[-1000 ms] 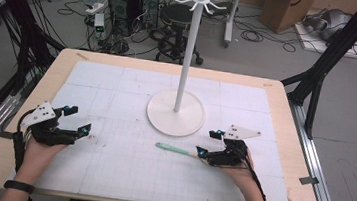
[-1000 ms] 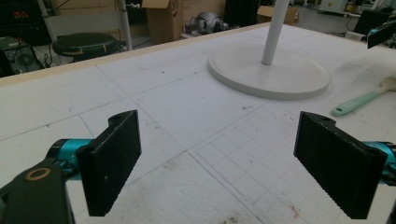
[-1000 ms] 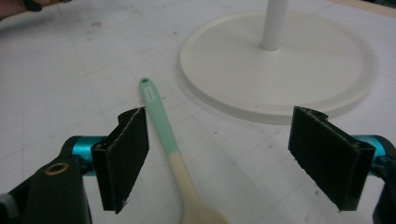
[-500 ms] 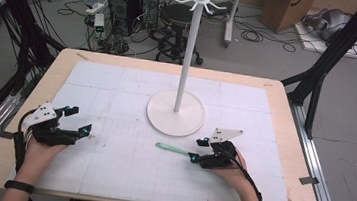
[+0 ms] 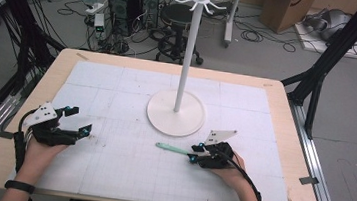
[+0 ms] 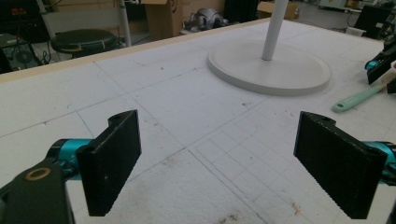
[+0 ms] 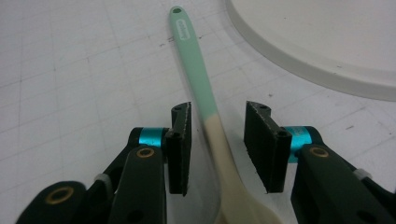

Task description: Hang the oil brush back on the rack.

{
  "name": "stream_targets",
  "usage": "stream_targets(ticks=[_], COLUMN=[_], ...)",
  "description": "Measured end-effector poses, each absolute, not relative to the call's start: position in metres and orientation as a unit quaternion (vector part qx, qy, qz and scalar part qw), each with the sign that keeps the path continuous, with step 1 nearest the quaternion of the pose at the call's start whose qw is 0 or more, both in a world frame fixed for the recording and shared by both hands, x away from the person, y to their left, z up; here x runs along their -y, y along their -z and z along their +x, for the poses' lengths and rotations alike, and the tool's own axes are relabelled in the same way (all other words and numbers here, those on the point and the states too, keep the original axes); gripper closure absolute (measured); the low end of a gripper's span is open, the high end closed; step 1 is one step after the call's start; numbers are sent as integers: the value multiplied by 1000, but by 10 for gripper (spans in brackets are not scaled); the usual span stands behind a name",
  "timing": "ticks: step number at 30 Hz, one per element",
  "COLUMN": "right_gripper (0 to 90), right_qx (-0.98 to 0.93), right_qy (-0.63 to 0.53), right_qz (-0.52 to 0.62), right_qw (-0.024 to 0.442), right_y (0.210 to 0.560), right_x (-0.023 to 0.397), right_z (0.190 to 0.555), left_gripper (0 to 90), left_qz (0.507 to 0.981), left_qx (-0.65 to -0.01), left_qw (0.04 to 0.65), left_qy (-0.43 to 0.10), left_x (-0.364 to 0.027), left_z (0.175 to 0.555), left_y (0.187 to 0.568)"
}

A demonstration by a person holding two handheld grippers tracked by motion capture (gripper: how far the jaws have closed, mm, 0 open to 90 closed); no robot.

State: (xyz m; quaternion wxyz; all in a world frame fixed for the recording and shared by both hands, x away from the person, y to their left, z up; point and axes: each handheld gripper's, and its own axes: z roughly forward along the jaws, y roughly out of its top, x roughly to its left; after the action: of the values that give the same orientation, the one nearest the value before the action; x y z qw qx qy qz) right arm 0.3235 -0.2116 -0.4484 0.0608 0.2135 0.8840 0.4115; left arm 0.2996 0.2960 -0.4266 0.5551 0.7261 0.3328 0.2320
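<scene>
A spatula (image 5: 171, 149) with a mint-green handle and a cream head lies flat on the white mat, in front of the stand's base. My right gripper (image 5: 193, 152) sits low over its head end. In the right gripper view the spatula (image 7: 196, 74) runs between the jaws of the right gripper (image 7: 217, 140), which have just been closing; a gap remains on both sides, so the pads do not press on it. My left gripper (image 5: 80, 120) rests at the table's left. Its jaws stand wide apart with nothing between them in the left gripper view (image 6: 217, 158).
A white hanger stand with a round base (image 5: 176, 113), a tall pole and hooks on top stands mid-table behind the spatula. The wooden table edge (image 5: 285, 117) frames the mat. Cables, boxes and a stool lie on the floor beyond.
My right gripper has moved left and a little lower onto the spatula's head end, and its jaws have narrowed around it. The left gripper has kept still.
</scene>
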Motion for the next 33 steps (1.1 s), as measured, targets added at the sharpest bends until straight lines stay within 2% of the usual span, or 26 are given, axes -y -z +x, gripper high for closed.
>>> stream_targets(ticks=[4,10,11,23,33], right_gripper=[703,741,780,827,830], right_qx=[-884,-892,-896,-899,-895], right_qy=[-409,-395,-390,-379,-387], right_qz=[214,202,196,204,212], right_qw=[70,82,82,78,74], right_y=[448,447,446,443,441], right_x=[212,209,207,204,204], right_z=[324,322,320,321,320], left_gripper=[155,155,155,155,156], left_qz=[726,728,728,728,727], left_qx=[-333,-331,-332,-333,-333], left_qw=[555,554,554,554,555], left_qy=[-232,-231,-231,-231,-231], left_x=[-296,-295,-295,-295,-295], left_z=[300,300,300,300,300], left_y=[427,428,427,427,427])
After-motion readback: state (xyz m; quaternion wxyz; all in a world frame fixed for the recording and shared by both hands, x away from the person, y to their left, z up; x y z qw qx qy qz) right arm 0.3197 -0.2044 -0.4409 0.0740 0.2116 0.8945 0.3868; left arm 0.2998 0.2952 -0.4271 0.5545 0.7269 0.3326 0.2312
